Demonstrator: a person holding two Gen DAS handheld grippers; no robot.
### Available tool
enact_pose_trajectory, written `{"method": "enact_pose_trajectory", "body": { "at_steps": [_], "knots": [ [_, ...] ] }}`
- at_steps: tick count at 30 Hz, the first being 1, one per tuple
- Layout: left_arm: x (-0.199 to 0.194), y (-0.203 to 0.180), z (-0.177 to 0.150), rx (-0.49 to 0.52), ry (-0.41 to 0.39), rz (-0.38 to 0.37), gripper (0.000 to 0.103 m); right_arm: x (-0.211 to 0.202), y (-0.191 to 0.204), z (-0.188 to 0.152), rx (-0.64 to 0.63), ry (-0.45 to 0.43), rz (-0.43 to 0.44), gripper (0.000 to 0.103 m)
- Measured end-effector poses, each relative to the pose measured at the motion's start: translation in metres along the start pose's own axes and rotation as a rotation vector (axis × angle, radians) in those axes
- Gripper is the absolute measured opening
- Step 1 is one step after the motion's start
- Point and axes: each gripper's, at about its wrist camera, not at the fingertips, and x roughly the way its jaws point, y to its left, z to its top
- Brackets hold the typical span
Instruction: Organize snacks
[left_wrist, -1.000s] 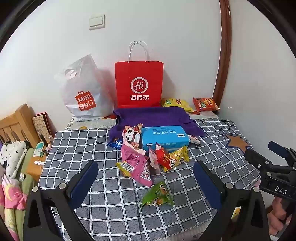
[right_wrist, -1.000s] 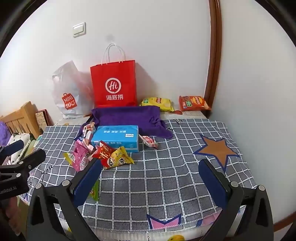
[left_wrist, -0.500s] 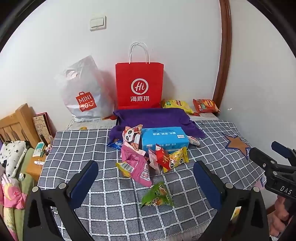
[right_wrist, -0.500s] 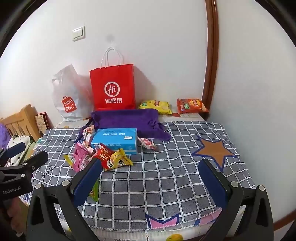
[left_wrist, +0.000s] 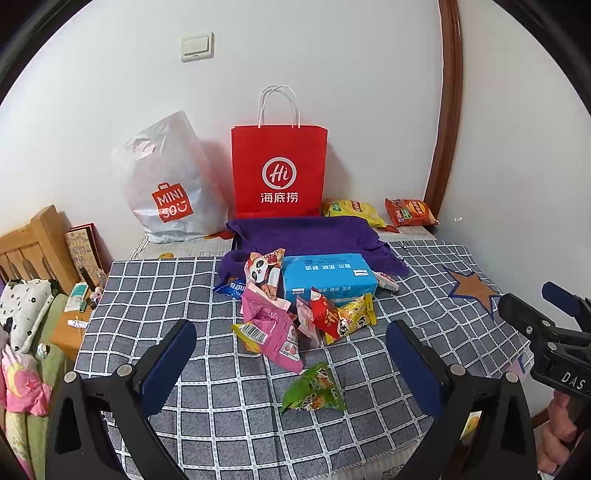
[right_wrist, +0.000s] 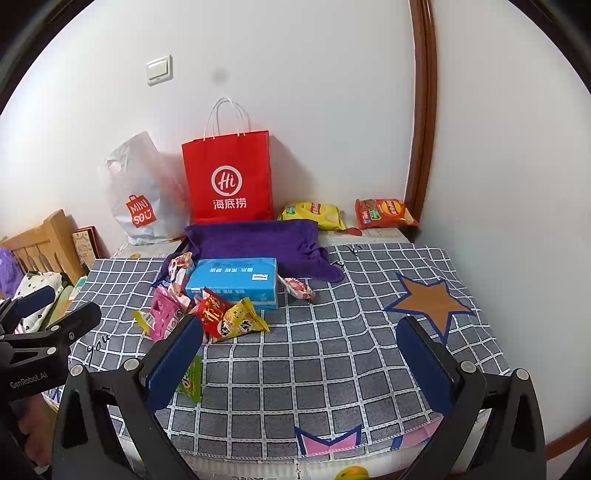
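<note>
Both grippers hover low at the near edge of the checked blanket (right_wrist: 332, 350), left gripper (left_wrist: 291, 363) and right gripper (right_wrist: 301, 354) each spread wide with nothing between the pads, a hand (left_wrist: 557, 439) just visible under the right one. The snack pile (left_wrist: 295, 314) sits mid-blanket against one blue box (left_wrist: 328, 275), with one green packet (left_wrist: 314, 387) lying apart, closest to the left gripper. Further back there's one purple cloth (left_wrist: 310, 236), two chip bags (right_wrist: 347, 214) by the wall, plus one red paper bag (left_wrist: 279, 170) and one white plastic bag (left_wrist: 166, 184), can't tell what's inside either.

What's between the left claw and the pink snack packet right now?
In the left wrist view, only bare checked cloth separates the open left claw from the pink snack packet; the green packet lies nearer.
</note>
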Motion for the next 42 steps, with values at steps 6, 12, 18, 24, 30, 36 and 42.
{"method": "enact_pose_trajectory", "body": {
  "at_steps": [6,12,18,24,30,36,42],
  "knots": [
    [0.0,-0.0002,-0.0003,0.0,0.0,0.0,0.103,-0.0017,0.0003,-0.002,0.002,-0.007,0.002,0.103],
    [-0.0003,-0.0003,0.0003,0.0,-0.001,0.001,0.103,-0.0019,0.0004,-0.0022,0.003,-0.009,0.001,0.103],
    [-0.0011,-0.0006,0.0005,0.002,-0.001,0.0,0.103,-0.0024,0.0002,-0.0026,0.004,-0.01,0.004,0.103],
    [-0.0022,-0.0006,0.0015,0.004,-0.004,-0.001,0.103,-0.0025,0.0005,-0.0032,0.006,-0.01,0.005,0.103],
    [-0.0026,-0.0015,0.0011,0.005,-0.004,0.0,0.103,-0.004,0.0018,-0.0039,0.004,-0.014,0.006,0.103],
    [-0.0035,-0.003,0.0013,0.007,-0.006,0.0,0.103,-0.0048,0.0026,-0.0042,0.005,-0.015,0.007,0.103],
    [-0.0045,-0.0033,0.0005,0.006,-0.007,0.003,0.103,-0.0055,0.0027,-0.0039,0.007,-0.015,0.011,0.103]
  ]
}}
